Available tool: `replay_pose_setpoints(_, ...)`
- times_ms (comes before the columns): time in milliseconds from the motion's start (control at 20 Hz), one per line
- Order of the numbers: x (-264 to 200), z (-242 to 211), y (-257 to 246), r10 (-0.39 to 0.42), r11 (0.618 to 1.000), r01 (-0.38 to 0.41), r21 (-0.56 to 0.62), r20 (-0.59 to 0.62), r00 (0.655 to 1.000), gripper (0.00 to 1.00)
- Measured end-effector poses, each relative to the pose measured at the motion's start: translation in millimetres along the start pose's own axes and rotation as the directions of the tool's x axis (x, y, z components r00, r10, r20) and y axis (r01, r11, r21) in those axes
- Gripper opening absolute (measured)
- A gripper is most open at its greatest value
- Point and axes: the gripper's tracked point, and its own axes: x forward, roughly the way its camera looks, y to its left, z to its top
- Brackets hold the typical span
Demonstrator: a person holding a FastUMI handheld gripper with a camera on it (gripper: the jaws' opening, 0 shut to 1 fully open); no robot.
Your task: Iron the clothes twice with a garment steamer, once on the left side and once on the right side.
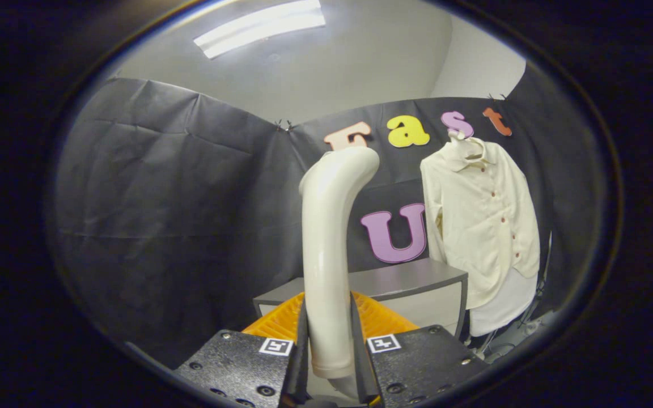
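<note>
We see a bright ceiling light (pixel 259 27) shining down from above. The steamer (pixel 329 249) has a shiny streak of glare on it. The shirt (pixel 482 221) looks clear and bright. Toward the sides, everything bends, gets darker and a bit fuzzy.

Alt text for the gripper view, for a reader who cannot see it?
The gripper is shut on a cream garment steamer standing upright between its fingers. Beyond, to the right, a cream buttoned shirt hangs beside a grey cabinet.
</note>
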Motion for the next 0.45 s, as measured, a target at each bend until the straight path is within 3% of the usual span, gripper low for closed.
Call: replay_pose_setpoints(450,4.7,-2.0,9.2,0.006,1.000,-0.007,-0.028,-0.013,1.000,0.33)
